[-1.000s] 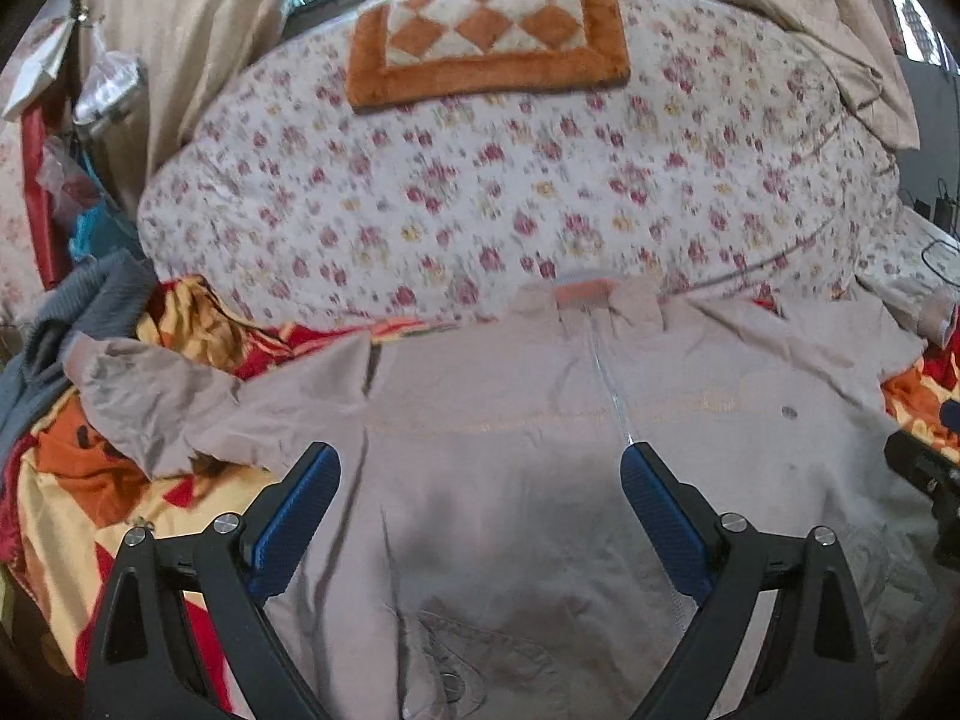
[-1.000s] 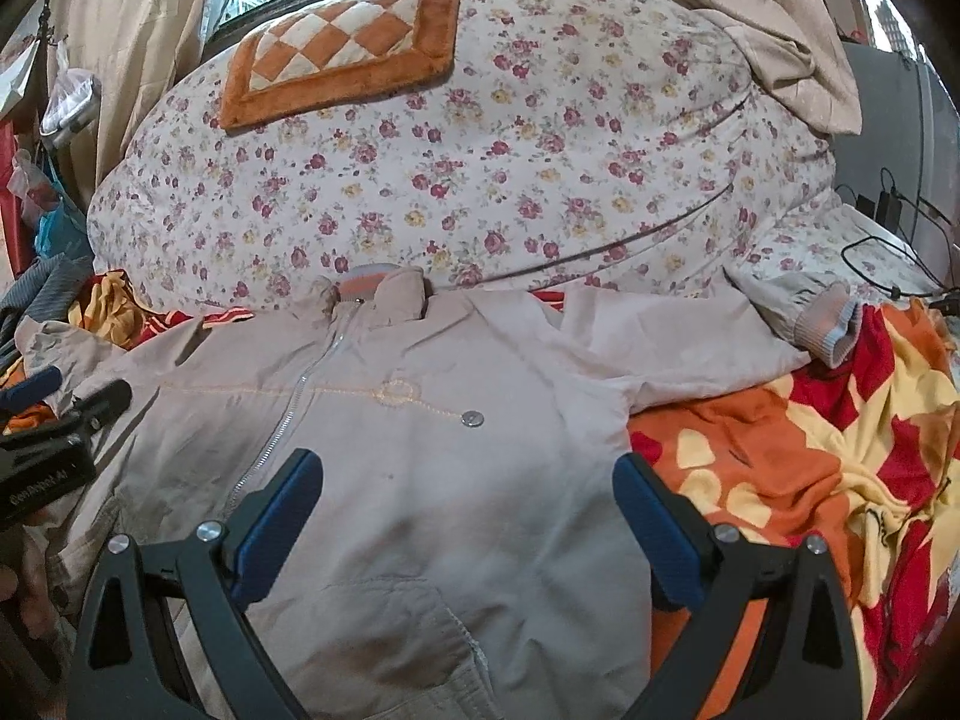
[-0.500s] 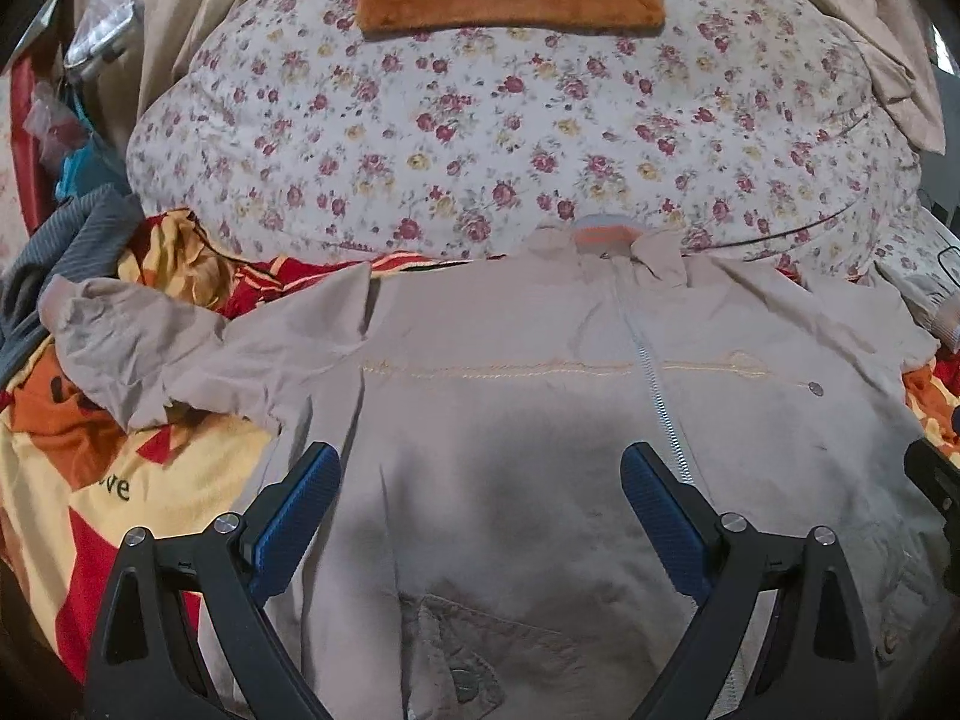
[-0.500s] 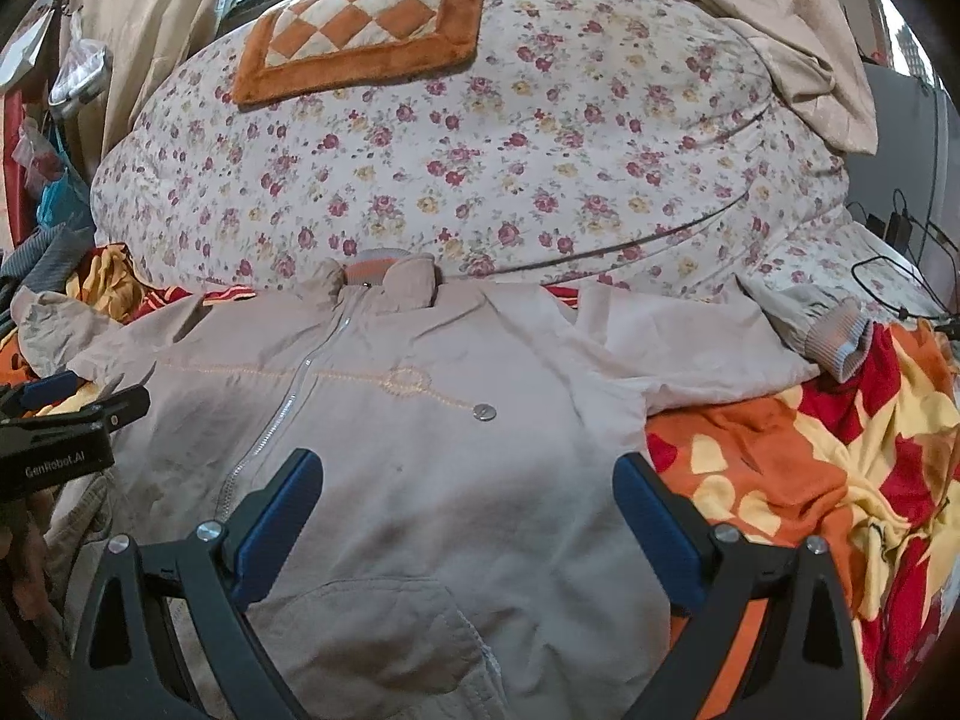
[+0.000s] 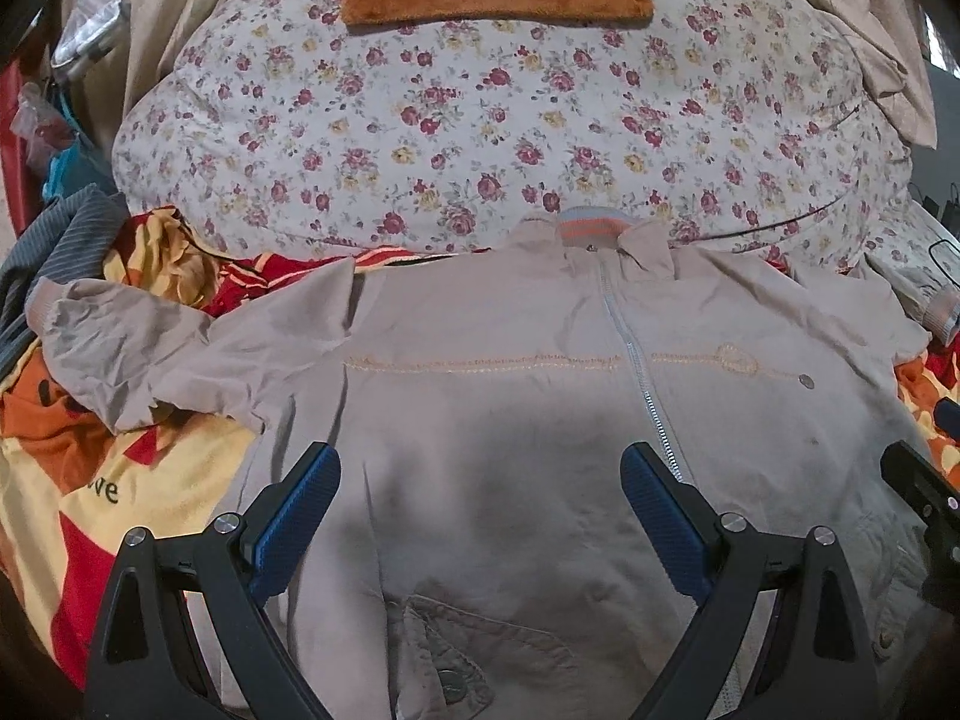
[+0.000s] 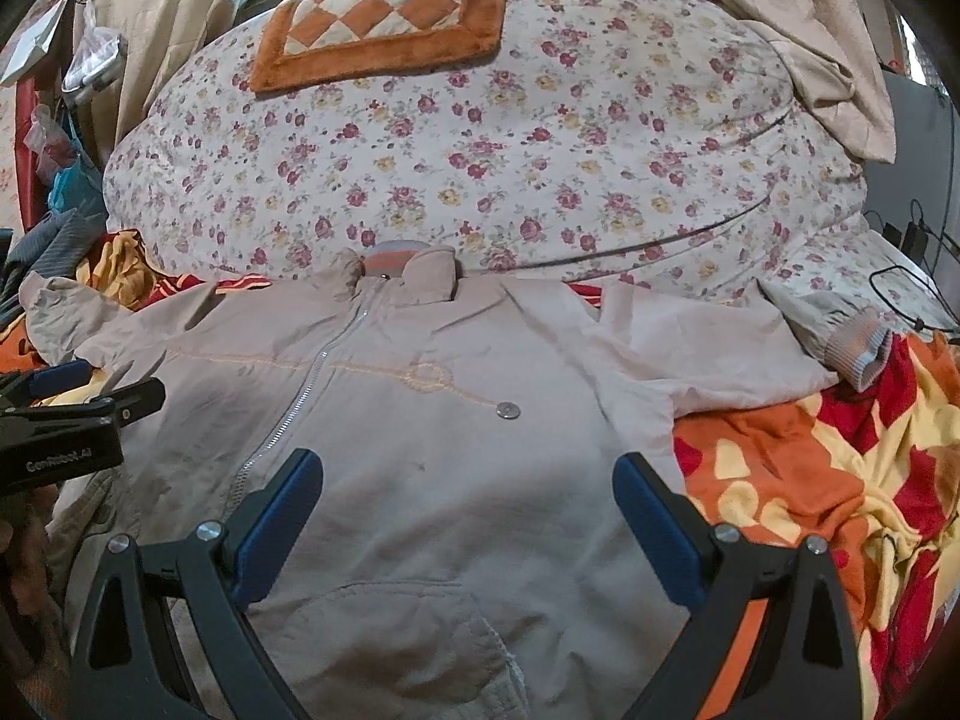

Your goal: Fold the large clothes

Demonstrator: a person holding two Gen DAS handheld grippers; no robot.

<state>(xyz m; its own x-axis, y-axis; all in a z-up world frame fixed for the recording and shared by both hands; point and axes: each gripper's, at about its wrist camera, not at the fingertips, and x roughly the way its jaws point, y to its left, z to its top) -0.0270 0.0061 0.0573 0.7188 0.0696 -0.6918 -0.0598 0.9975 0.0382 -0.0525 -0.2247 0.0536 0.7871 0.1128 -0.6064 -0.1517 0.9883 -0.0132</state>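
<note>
Jacket lies zipped, front up, spread flat on the bed's blanket with both sleeves out and no fold made yet; left gripper and right gripper hover above it, fingers spread, holding nothing.

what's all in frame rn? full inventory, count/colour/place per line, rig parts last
jacket: 1, beige, zipped, spread front-up on the bed, sleeves out to both sides
floral duvet: 1, white with red and yellow flowers, bundled behind the collar
checkered mat: 1, orange and cream, on top of the duvet
blanket: 1, red, orange and yellow, under the jacket
striped garment: 1, grey, far left
curtains: beige, behind the duvet
cables: black, far right
left tongs: 1, black with blue pads, open over the jacket's lower front
right tongs: 1, same, open over the jacket's right half
</note>
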